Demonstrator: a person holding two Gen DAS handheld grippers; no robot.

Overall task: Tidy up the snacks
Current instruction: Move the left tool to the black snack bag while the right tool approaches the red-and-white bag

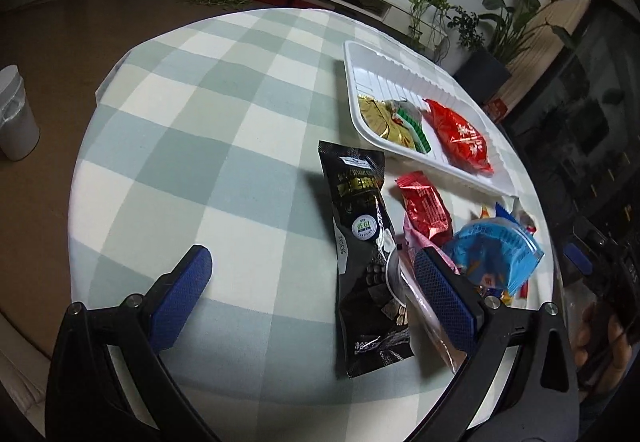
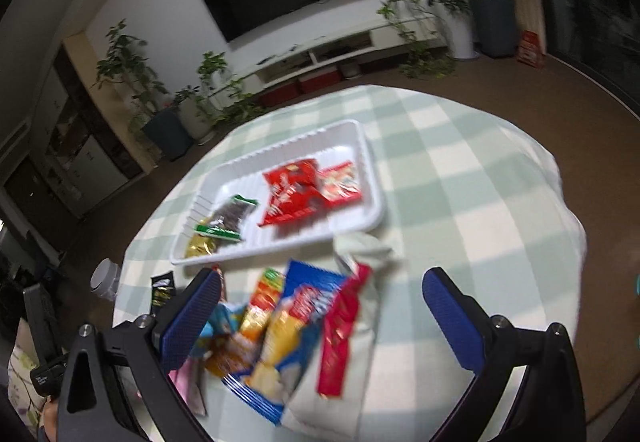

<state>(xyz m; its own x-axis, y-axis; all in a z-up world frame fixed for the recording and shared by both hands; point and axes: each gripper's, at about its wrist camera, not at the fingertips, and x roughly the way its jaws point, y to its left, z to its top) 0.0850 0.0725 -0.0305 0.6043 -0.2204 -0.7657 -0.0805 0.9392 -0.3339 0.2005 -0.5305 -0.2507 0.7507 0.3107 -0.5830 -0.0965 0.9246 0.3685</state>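
a few packets already lie in the white tray (image 2: 372, 178), upper centre. a loose pile (image 2: 280, 326) waits below it. both the left gripper (image 1: 312, 290) and right gripper (image 2: 322, 326) are spread, holding nothing.

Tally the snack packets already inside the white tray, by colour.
Red packets: 2, a large one and a small one
Gold packets: 1
Clear packets with green ends: 1
Total in the white tray: 4
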